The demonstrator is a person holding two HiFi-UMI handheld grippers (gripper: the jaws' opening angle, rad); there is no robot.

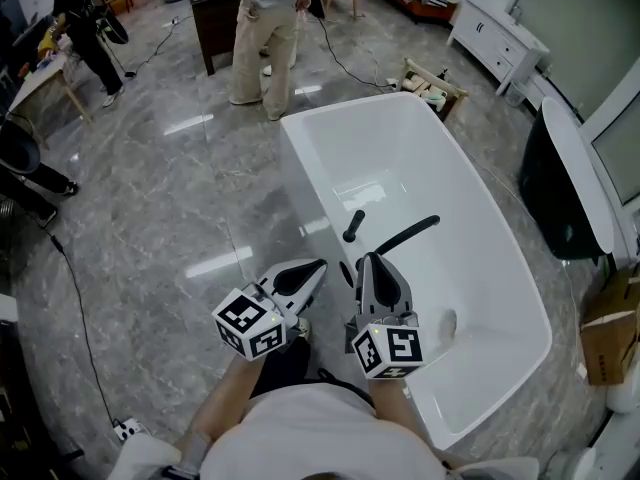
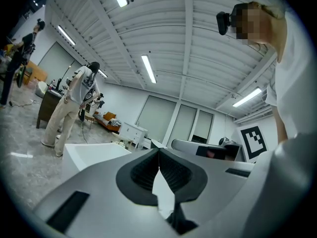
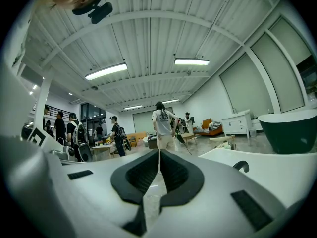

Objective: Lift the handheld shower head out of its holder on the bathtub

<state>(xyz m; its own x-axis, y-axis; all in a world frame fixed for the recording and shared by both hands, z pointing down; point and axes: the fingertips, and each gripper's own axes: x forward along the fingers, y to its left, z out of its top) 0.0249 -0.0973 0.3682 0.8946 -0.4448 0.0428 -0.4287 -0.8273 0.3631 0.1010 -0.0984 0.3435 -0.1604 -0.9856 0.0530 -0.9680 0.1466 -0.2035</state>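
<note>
A white bathtub (image 1: 320, 138) stands on the grey marble floor. On its near left rim a long black handheld shower head (image 1: 408, 234) lies in its holder, beside a black knob (image 1: 352, 226). My left gripper (image 1: 320, 265) is shut and empty, just outside the tub's left rim. My right gripper (image 1: 368, 260) is shut and empty too, a little short of the shower head and touching nothing. In the right gripper view the gripper (image 3: 159, 151) points level, with a black curved fitting (image 3: 241, 165) on the tub rim (image 3: 277, 167) to its right. The left gripper (image 2: 159, 150) has the tub (image 2: 94, 152) ahead on its left.
A dark tub (image 1: 560, 198) stands to the right, with a cardboard box (image 1: 610, 328) near it. A wooden stool (image 1: 432, 83) and a white cabinet (image 1: 495, 38) lie beyond the bathtub. People (image 1: 262, 38) stand at the back. A cable (image 1: 85, 318) and a power strip (image 1: 128, 430) cross the floor at left.
</note>
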